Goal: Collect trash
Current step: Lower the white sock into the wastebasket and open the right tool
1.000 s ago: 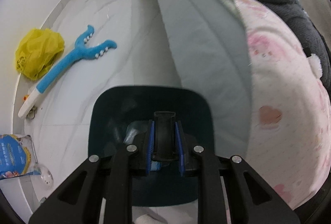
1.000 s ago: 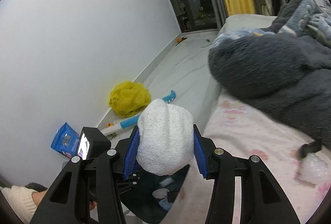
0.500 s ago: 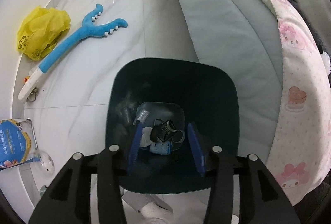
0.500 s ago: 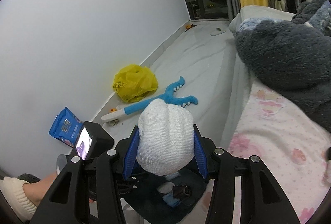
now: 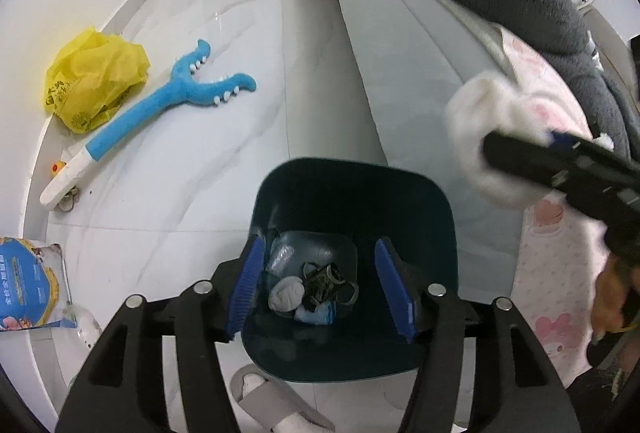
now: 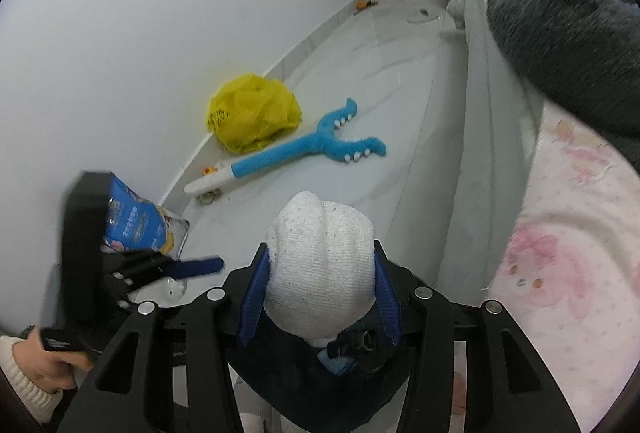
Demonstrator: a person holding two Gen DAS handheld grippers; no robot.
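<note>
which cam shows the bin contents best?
Left wrist. It looks straight down into the dark bin, showing the white wad, black tangled item and clear plastic at the bottom. Right wrist shows only a sliver below the held white sock.

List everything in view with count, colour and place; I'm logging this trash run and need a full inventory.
Bin: one, dark teal, on the floor beside the bed; small trash lies in it.
Sock: one, white, balled, in the right gripper above the bin.
Bag: one, yellow, crumpled, by the wall.
Toy: one, blue and white, forked, on the floor.
Packet: one, blue, by the wall.
Slipper: one, grey, below the bin.
Blanket: one, dark grey, on the bed.
Sheet: one, pink print, on the bed.
Left gripper: open, over the bin.
Right gripper: shut on the sock.
</note>
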